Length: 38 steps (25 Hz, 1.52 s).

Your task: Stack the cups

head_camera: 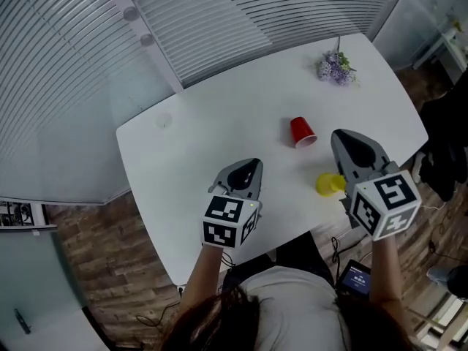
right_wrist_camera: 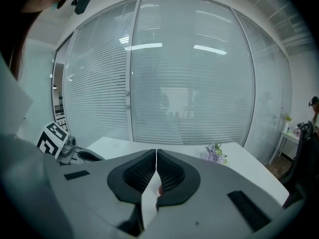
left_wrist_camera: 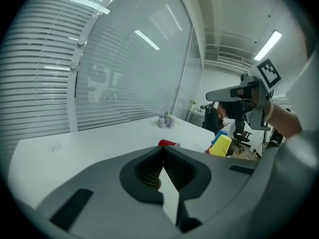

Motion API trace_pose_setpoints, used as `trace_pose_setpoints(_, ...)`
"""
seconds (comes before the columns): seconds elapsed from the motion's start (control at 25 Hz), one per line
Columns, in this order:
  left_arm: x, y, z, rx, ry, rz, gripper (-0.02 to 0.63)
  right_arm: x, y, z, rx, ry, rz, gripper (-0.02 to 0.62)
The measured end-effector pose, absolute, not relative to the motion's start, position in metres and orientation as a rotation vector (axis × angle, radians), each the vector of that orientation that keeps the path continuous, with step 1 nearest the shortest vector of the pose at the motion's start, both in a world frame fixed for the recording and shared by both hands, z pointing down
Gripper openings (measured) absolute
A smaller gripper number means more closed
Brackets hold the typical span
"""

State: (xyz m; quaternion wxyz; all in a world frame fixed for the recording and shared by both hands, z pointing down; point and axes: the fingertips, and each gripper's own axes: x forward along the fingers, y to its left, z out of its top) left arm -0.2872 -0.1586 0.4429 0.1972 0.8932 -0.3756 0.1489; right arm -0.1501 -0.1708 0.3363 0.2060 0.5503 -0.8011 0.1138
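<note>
Nothing legible out here, no words, brands or numbers. The white cube with black square markers (head_camera: 228, 221) on the left gripper (head_camera: 248, 168) shows coded patterns only, same story on the matching white cube (head_camera: 386, 205) of the right gripper (head_camera: 345, 137). The small dark screen (head_camera: 356, 278) carries print too tiny to read.

A white table (head_camera: 219, 115) stands against a glass wall hung with slatted blinds (head_camera: 292, 6). A small bunch of purple flowers (head_camera: 335, 68) sits near the tabletop's far right corner, and a faint ring mark (head_camera: 163, 121) shows close to the far left corner. The floor (head_camera: 110, 269) is wood plank. Beyond the table's right edge is something dark and bulky (head_camera: 446, 152), and below the near edge a small lit screen (head_camera: 356, 278).
</note>
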Motion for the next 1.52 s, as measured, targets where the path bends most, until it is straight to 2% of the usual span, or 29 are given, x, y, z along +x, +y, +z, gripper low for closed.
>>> trace_pose_setpoints(0.52,-0.295,-0.165,0.477,2.457,-0.937,0.382,0.018,-0.177,-0.215,0.428,1.291,-1.966,0.467,0.157)
trace_pose_setpoints(0.84,-0.289,-0.161,0.504,2.417,-0.878,0.388,0.018,-0.166,-0.238,0.484,1.199,-1.777,0.536,0.211)
trace_pose_setpoints(1.08,-0.290,-0.155,0.520,2.373,-0.818,0.377,0.018,-0.150,-0.248,0.523,1.120,-1.619,0.638,0.280)
trace_pose_setpoints(1.52,-0.292,-0.154,0.521,2.362,-0.746,0.361,0.018,-0.131,-0.266,0.565,1.020,-1.426,0.796,0.316)
